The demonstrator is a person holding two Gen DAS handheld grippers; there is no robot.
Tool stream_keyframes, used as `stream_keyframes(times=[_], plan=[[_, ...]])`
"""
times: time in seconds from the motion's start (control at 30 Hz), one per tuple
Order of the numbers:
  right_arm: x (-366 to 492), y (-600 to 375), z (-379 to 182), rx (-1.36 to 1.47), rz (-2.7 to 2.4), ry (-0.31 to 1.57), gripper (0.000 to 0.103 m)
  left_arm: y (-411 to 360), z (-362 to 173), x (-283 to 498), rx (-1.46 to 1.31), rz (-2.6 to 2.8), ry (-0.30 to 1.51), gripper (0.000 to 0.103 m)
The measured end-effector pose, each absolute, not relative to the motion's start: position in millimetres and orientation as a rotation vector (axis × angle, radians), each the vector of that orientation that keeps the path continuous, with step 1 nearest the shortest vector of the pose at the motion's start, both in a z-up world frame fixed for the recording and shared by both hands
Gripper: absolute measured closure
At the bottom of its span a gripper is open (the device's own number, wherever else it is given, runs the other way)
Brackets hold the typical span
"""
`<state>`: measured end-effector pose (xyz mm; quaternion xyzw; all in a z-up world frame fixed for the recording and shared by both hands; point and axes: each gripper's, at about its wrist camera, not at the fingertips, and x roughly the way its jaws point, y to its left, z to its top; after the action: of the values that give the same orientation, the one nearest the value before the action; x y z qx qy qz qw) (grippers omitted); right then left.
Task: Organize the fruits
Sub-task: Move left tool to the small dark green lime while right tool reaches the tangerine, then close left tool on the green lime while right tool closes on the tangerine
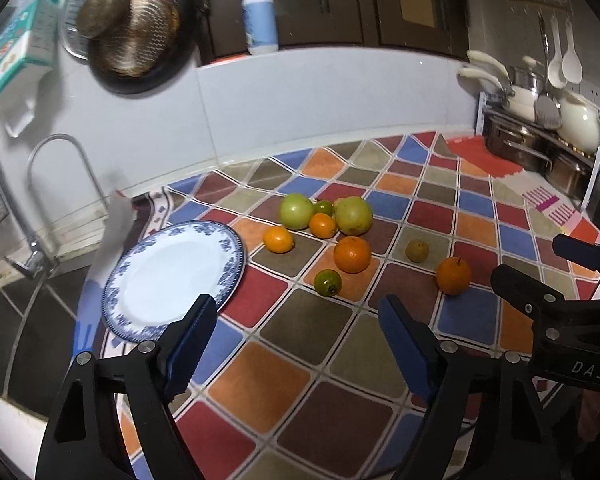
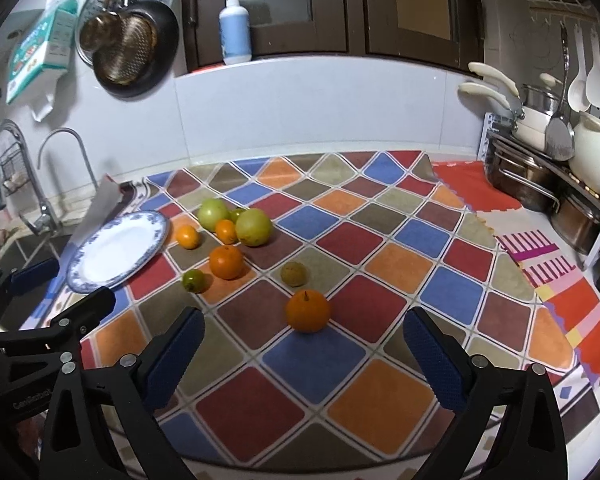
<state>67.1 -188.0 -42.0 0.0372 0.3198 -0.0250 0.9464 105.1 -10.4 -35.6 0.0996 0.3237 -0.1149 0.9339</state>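
1. A checkered cloth (image 2: 340, 248) covers the bench, with the sink (image 1: 24, 312) beside the plate (image 1: 172, 280).
2. The fruits (image 2: 236, 236) lie loose just right of the plate.
3. The left gripper (image 1: 296, 340) and right gripper (image 2: 300, 344) are both spread, holding nothing.

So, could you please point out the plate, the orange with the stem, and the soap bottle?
plate (image 1: 140, 248): left wrist view, blue patterned rim.
orange with the stem (image 2: 308, 312): right wrist view, centre of its peel.
soap bottle (image 2: 235, 34): right wrist view, bottle body.

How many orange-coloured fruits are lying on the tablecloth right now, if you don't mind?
4: one beside the plate at, one between the green fruits, one mid-cluster, one nearest the right gripper at.
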Motion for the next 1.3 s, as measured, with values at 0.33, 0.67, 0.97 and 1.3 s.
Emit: stream_keyframes(times=[0.33,0.67,0.97,1.3], plan=[[109,-191,-73,0.124,-0.076,0.771,0.017,-22,-65,151,0.258,-0.308,0.747,0.031],[142,-191,-94,0.137,-0.094,0.867,0.033,-36,-97,197,0.303,-0.418,0.844,0.043],[157,-190,-105,0.137,-0.11,0.922,0.045,-45,-116,215,0.297,-0.483,0.901,0.057],[159,-190,-109,0.135,-0.105,0.934,0.06,-47,-116,218,0.291,-0.501,0.902,0.074]])
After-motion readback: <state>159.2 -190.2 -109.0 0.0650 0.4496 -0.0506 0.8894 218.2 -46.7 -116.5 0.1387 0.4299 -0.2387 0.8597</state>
